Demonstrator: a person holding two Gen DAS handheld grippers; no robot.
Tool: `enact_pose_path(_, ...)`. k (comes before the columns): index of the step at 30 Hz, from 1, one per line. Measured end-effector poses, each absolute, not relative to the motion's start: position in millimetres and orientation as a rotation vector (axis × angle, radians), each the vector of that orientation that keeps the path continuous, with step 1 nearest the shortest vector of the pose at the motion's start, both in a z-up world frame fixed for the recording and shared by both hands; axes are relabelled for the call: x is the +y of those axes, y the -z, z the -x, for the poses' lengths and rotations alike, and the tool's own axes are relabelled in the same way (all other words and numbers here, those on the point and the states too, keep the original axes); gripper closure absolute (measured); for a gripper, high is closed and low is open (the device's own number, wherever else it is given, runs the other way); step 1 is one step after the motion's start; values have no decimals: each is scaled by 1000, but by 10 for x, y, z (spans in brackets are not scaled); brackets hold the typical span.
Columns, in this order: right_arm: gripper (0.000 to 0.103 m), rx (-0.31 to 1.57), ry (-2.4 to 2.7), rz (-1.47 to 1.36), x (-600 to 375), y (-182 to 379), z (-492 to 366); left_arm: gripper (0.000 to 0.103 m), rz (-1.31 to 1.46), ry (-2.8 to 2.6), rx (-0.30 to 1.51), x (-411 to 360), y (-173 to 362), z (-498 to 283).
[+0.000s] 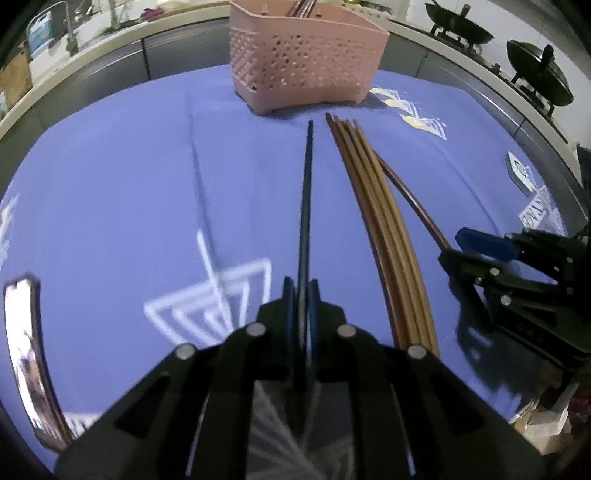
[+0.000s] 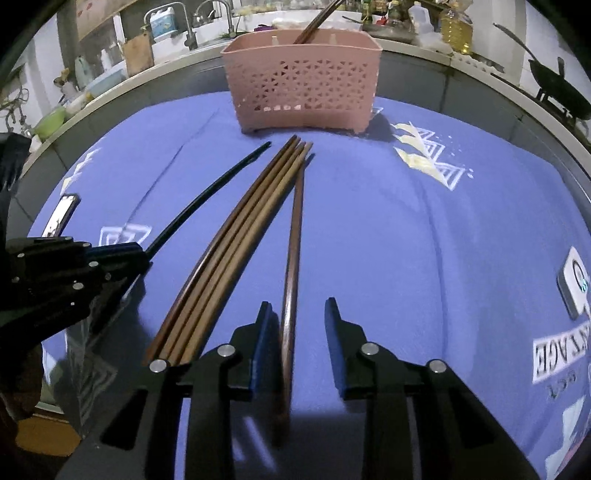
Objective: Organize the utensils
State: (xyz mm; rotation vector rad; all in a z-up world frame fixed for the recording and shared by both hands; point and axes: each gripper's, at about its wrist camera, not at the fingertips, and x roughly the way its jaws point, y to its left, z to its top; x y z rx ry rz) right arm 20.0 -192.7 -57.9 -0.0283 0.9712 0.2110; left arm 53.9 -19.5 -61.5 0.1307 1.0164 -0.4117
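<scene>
My left gripper (image 1: 303,295) is shut on a black chopstick (image 1: 307,192) that points toward the pink perforated utensil basket (image 1: 303,62); the black chopstick also shows in the right wrist view (image 2: 207,195). Several brown chopsticks (image 1: 376,221) lie bundled on the blue cloth to its right and also show in the right wrist view (image 2: 236,236). My right gripper (image 2: 297,314) is open, with its jaws on either side of a single dark brown chopstick (image 2: 293,236) lying on the cloth. The basket (image 2: 303,81) holds a few brown chopsticks.
A metal utensil (image 1: 26,354) lies at the left cloth edge. A small white device (image 2: 574,280) sits at the right. The blue cloth (image 2: 443,240) covers the table. Counters with a sink, bottles and woks (image 1: 458,26) surround the far side.
</scene>
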Motion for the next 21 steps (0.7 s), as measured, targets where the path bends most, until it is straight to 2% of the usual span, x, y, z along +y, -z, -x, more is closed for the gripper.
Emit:
enact_pose_path(11,73,991,-246,79,-1851,499,-1038,95,-234,405,987,-629,572,-1319)
enact_pose_path(12,80,981,-259,100,-1815,495,-1090,95,-235,409,982,-647,569,-1354)
enact_pose_path(13,94,981,-275,99,-1805,494,-1129,96,-238,415,977,-664,565,-1394)
enact_pose_path(16,97,993,-269,39,-1893,471,-1190,98,-228,425,990,-696,562,-1467)
enact_pose_path(21,98,858,-263,-102,-2242,92,-899,99,-121,454,919,-475,256,-1240)
